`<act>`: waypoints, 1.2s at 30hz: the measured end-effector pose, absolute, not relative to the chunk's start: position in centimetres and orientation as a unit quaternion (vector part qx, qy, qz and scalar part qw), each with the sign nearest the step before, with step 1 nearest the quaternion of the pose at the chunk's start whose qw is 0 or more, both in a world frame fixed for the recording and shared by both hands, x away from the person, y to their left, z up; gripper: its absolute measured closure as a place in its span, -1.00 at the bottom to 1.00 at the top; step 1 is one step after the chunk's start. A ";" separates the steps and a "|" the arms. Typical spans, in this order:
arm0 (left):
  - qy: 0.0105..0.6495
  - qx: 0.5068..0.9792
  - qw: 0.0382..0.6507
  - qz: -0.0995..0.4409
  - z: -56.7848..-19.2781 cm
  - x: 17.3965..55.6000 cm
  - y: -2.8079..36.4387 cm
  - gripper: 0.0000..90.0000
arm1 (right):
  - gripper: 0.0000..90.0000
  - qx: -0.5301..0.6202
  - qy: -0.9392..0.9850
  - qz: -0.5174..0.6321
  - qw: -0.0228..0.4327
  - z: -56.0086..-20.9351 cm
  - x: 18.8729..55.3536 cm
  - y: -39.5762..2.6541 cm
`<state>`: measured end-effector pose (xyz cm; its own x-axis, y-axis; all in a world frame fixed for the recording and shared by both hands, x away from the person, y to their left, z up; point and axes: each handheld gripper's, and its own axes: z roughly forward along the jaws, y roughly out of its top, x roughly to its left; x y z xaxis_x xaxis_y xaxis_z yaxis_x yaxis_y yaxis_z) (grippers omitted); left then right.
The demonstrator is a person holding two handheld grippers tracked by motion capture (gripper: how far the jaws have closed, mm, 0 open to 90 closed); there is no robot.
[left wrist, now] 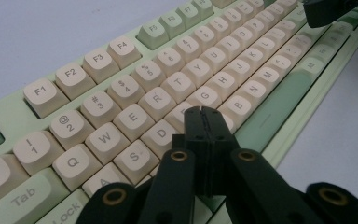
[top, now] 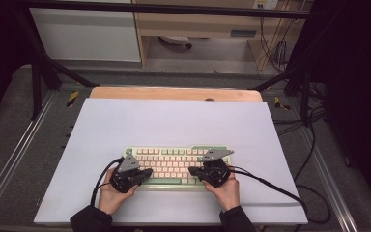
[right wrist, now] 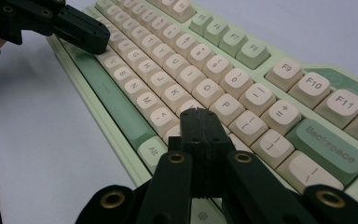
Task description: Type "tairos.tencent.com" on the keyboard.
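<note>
- Left claw point(top: 147, 172) and right claw point(top: 192, 170): both clenched, empty, tips low over the keys at lower centre.
- Keyboard point(top: 174, 155): pale green case, cream keys, darker green spacebar, lying on the white bench point(top: 174, 121).

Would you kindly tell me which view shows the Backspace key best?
The right gripper view: the green Backspace key sits close, its label readable. In the high view, the keyboard is too small to pick it out; the left gripper view doesn't resolve it.

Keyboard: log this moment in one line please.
left gripper: shut, tip over keys near F | right gripper: shut, tip over keys right of spacebar | keyboard: flat on white mat
</note>
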<state>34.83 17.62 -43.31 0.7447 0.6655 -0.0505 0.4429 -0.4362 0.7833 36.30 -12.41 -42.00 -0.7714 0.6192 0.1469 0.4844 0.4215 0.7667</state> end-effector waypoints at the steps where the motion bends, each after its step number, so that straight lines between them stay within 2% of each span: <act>1: 0.331 0.837 0.414 0.134 -43.4 34.8 17.6 0.99 | 1.00 0.329 0.839 0.426 0.079 -42.0 36.3 -12.4; 36: 0.345 0.821 0.432 0.143 -42.4 33.8 21.3 0.99 | 1.00 0.336 0.828 0.440 0.082 -41.0 36.6 -11.8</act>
<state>33.82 21.29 -42.41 0.7206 0.6905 -0.0633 0.4432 -0.3884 0.8079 36.64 -11.81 -41.02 -0.7606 0.6290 0.1610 0.4853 0.3860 0.7845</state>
